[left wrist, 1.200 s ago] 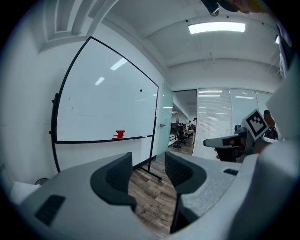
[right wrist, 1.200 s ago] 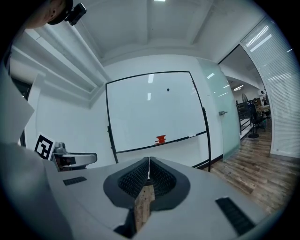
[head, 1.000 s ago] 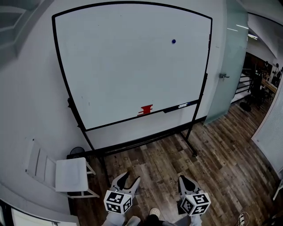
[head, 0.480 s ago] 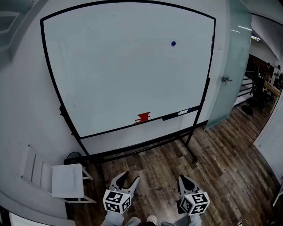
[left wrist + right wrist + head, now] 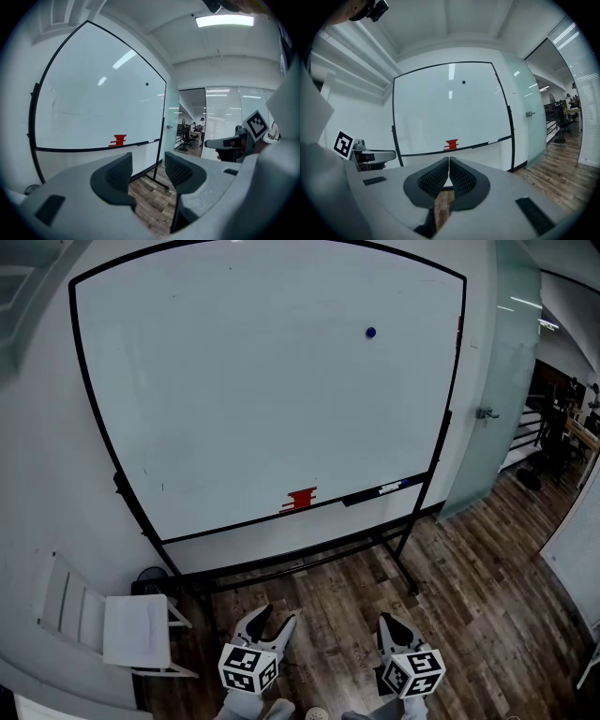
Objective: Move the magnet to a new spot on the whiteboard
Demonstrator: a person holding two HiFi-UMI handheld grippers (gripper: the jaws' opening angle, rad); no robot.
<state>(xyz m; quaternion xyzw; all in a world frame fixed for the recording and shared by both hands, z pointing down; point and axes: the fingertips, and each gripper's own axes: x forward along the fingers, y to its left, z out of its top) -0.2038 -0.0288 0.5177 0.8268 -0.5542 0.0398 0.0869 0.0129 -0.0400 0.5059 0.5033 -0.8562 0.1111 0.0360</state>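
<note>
No writing can be read anywhere. The only print is the black-and-white square pattern on each gripper's cube, and the label on the marker point(image 5: 389, 489) in the tray is too small to make out.

The magnet point(image 5: 370, 333), a small dark blue dot, sits high on the right part of the whiteboard point(image 5: 234, 381), near the right frame and well above the tray. Wide plain white surface lies to its left and below it. On the tray, near the middle, is a red object point(image 5: 300, 499), perhaps an eraser; its shape is unclear. The marker lies to its right.

In the head view the board's top edge runs along the picture's upper border and is partly cut off. The stand's lower left part is hidden behind a white chair point(image 5: 136, 629). A frosted glass door point(image 5: 497, 371) stands just beside the board's right edge.

The left gripper point(image 5: 274, 620) has its jaws apart with only floor showing between them. The right gripper point(image 5: 386, 620) is clenched, pads meeting at the tips with nothing held. Both hang low, well apart from the board, with open wooden floor point(image 5: 469, 596) between them and the stand.
</note>
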